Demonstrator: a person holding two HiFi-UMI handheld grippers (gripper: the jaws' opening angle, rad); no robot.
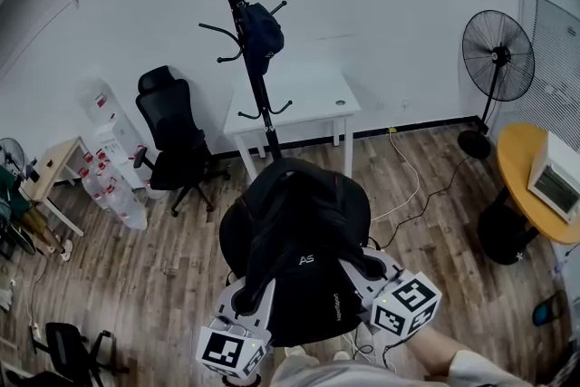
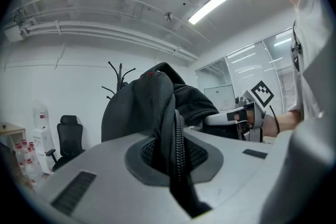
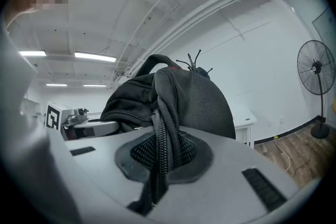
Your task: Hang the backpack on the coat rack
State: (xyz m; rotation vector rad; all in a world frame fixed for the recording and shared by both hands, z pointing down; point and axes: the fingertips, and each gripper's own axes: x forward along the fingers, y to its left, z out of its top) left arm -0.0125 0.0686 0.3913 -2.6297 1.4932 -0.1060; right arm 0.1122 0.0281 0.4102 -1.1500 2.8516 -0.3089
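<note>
A black backpack (image 1: 294,240) hangs in the air between my two grippers, low in the head view. My left gripper (image 1: 256,290) is shut on one mesh shoulder strap (image 2: 170,147), and my right gripper (image 1: 367,267) is shut on the other strap (image 3: 160,147). Both point level toward the black coat rack (image 1: 245,41), which stands beyond the backpack with a dark item (image 1: 263,32) hung on an upper hook. The rack's hooks show above the backpack (image 2: 139,107) in the left gripper view and over the backpack (image 3: 194,102) in the right gripper view.
A white table (image 1: 313,109) stands behind the rack against the wall. A black office chair (image 1: 172,140) and several water bottles (image 1: 109,186) are to the left. On the right are a standing fan (image 1: 497,59) and a round yellow table (image 1: 521,163). A cable (image 1: 412,186) lies on the wooden floor.
</note>
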